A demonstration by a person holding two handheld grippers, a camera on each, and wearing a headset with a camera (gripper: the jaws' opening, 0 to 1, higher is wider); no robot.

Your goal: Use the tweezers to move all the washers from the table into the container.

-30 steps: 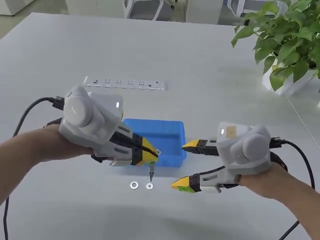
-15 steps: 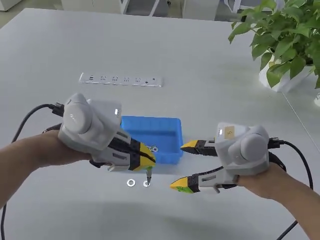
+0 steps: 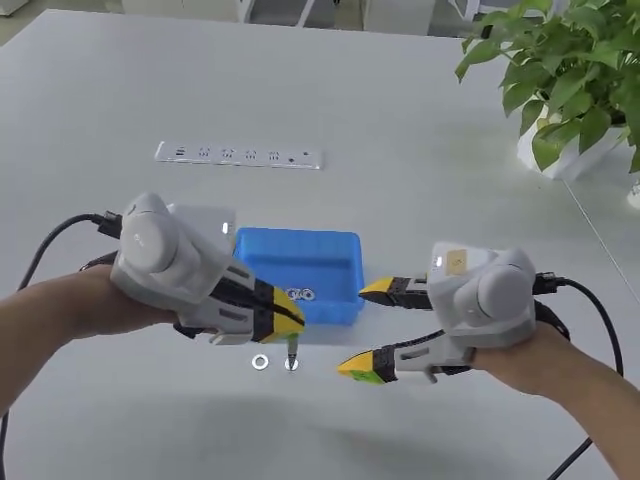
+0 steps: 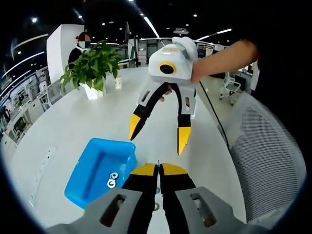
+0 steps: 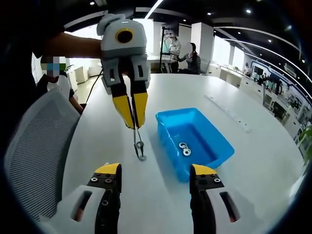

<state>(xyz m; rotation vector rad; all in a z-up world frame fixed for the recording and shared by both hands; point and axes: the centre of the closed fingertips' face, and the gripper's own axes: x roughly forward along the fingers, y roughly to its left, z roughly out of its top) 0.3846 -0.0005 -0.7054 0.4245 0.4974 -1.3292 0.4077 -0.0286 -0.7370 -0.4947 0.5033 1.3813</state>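
Comparing with a second ago, we don't see much that's changed, and most of the shift in the head view is just the headset moving. The left gripper point(image 3: 296, 322) has its jaws squeezed together on the tweezers point(image 3: 291, 345), which point straight down at the tabletop point(image 3: 420, 170) just in front of the blue container point(image 3: 310, 248).

The tweezers' tip sits a touch lower than before, right above one of the two loose washers, the near washer point(image 3: 291, 363). The other loose washer point(image 3: 260, 361) lies just beside it, on the side away from the right gripper point(image 3: 351, 330). Both are where they were relative to the container.

In the right gripper view the tip meets the near washer point(image 5: 141, 157), but we can't tell if it's actually pinched or only touched.

Inside the container, two stored washers point(image 3: 300, 294) lie close to the front wall. A second ago the left gripper's jaws covered part of that spot; now both rings are in plain sight.

The right gripper hasn't really budged. Its jaws are wide apart with nothing between them, and it hovers by the container's front corner, aimed at the tweezers.

Past the container there's a power strip point(image 3: 238, 155), and a potted plant point(image 3: 560, 80) stands at the far corner.
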